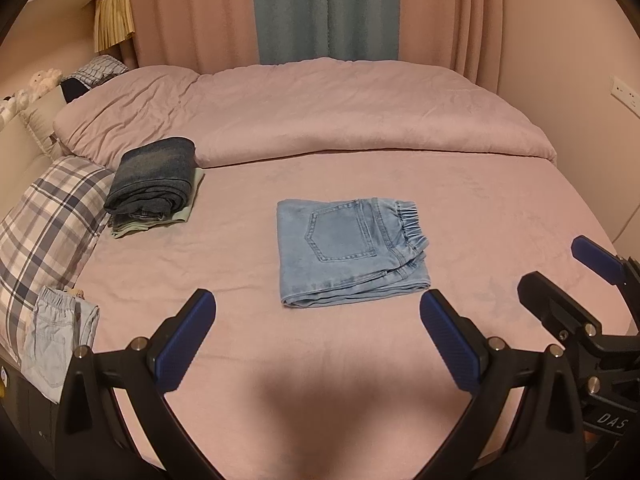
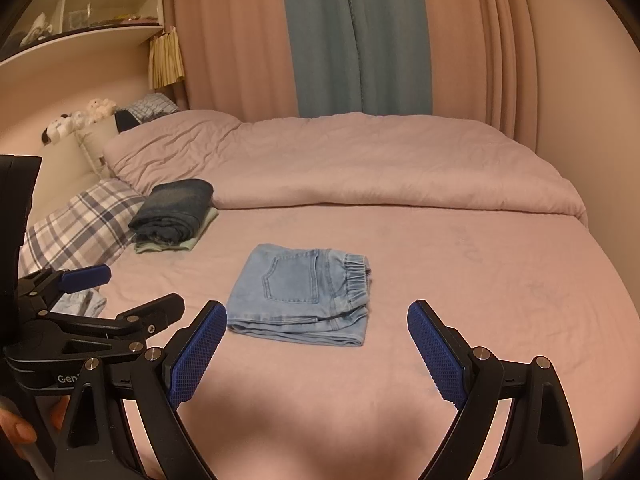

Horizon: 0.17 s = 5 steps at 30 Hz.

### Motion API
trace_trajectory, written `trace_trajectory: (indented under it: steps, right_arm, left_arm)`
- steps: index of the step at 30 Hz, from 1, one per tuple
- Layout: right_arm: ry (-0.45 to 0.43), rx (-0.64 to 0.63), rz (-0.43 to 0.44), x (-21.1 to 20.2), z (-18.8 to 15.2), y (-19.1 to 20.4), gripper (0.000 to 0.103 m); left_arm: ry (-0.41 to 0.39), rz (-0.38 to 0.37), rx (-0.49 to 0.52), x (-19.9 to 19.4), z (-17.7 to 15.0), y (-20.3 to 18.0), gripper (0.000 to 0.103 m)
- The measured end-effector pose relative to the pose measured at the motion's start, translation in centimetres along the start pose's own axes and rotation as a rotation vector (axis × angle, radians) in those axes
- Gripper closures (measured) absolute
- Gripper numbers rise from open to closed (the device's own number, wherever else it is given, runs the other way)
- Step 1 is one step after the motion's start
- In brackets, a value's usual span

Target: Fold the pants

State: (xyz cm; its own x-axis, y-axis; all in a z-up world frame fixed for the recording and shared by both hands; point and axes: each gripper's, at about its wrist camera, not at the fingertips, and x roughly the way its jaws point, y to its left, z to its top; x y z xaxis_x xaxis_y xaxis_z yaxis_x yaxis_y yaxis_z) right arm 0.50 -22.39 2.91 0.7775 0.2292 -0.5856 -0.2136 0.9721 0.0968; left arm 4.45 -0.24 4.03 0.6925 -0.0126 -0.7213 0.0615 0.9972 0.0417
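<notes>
Both grippers sit low over the pink bed sheet (image 1: 360, 360), side by side, nothing in either.

Left gripper (image 1: 318, 312): I see jaws spread wide, blue pads facing each other w/ only sheet between. The folded light-blue pants (image 1: 348, 252) lie ahead of the jaws, apart from both tips, not touched. They're off-centre to the gap: more toward the right-hand finger, whose tip is just below the near right corner of the bundle. Left-hand finger tip is well clear of the near left corner. Back pocket faces up, elastic waistband bunched on the side toward the right gripper.

Right gripper (image 2: 316, 322): jaws spread wide too, empty. From this cam the pants (image 2: 304, 292) again lie ahead of the jaws, but shifted toward the left-hand finger; that pad tip is just beside the near left corner of the fold, whether touching I can't tell. Right-hand finger stands well apart from the cloth, bare sheet around it.

Each cam catches the other tool: right gripper's fingers at far right edge of left view, left gripper at far left of right view, w/ part of a hand (image 2: 20, 432) at the frame's bottom left corner.

Beyond the jaws, far left: a dark denim stack (image 1: 154, 184) on a pale green piece, next to a plaid pillow (image 1: 48, 224). Another light-blue garment (image 1: 56, 340) lies outside the left finger, near bed edge. Rumpled pink duvet (image 1: 320, 112) across the back, curtains behind.
</notes>
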Motion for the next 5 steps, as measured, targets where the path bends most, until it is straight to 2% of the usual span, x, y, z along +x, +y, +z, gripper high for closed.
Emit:
trace_trajectory:
  steps: [5]
  right_arm:
    - [-0.003,0.006,-0.002,0.01,-0.01,-0.15,0.011]
  left_arm:
    - [0.013,-0.009,-0.007,0.3,-0.17,0.38,0.001]
